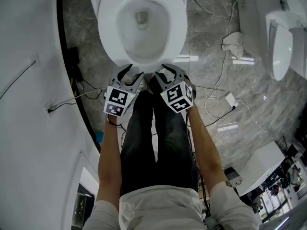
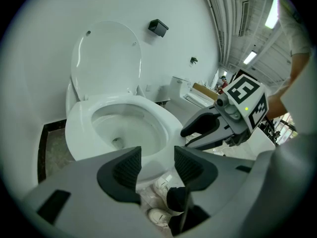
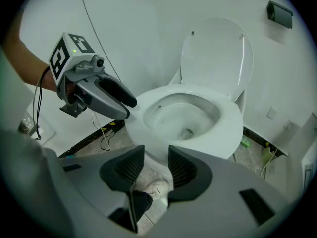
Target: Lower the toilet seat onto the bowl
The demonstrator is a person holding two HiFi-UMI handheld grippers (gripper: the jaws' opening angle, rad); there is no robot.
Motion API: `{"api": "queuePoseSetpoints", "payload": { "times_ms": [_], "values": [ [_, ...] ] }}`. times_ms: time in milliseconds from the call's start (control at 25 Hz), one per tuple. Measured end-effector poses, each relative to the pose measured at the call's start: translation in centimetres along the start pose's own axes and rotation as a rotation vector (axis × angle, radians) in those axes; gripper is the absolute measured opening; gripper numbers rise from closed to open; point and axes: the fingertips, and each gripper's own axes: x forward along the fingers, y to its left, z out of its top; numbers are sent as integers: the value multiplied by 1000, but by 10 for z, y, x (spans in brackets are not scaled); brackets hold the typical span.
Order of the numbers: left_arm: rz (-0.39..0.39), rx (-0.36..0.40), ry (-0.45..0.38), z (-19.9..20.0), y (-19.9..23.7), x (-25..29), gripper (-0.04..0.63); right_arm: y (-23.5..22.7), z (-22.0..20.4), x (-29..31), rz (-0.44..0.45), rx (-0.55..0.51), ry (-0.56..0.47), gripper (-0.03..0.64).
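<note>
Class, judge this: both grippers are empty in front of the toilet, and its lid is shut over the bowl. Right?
No: the lid stands upright behind the open bowl, as the left gripper view shows. The rest holds.

Looking straight down, the toilet (image 1: 109,37) sits at the top with its bowl open, so you can see right into it. The left gripper (image 1: 133,74) and right gripper (image 1: 160,74) hang side by side right at the front rim, overlapping its edge from this angle, and both look spread apart. Bare forearms run back from them, with dark trousers (image 1: 153,147) in between. The floor (image 1: 249,99) is grey marble, pretty messy: a crumpled cloth (image 1: 233,42), loose cables and a white adapter (image 1: 230,98). Another white fixture (image 1: 280,44) stands off to the right.
</note>
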Motion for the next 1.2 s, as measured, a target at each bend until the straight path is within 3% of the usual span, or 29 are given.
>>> {"api": "queuePoseSetpoints", "payload": {
  "times_ms": [880, 1200],
  "values": [
    [9, -13, -13, 0, -1, -4, 224, 1, -28, 39, -10, 9, 97, 170],
    [21, -21, -49, 13, 4, -12, 224, -13, 3, 5, -57, 54, -16, 169]
  ]
}}
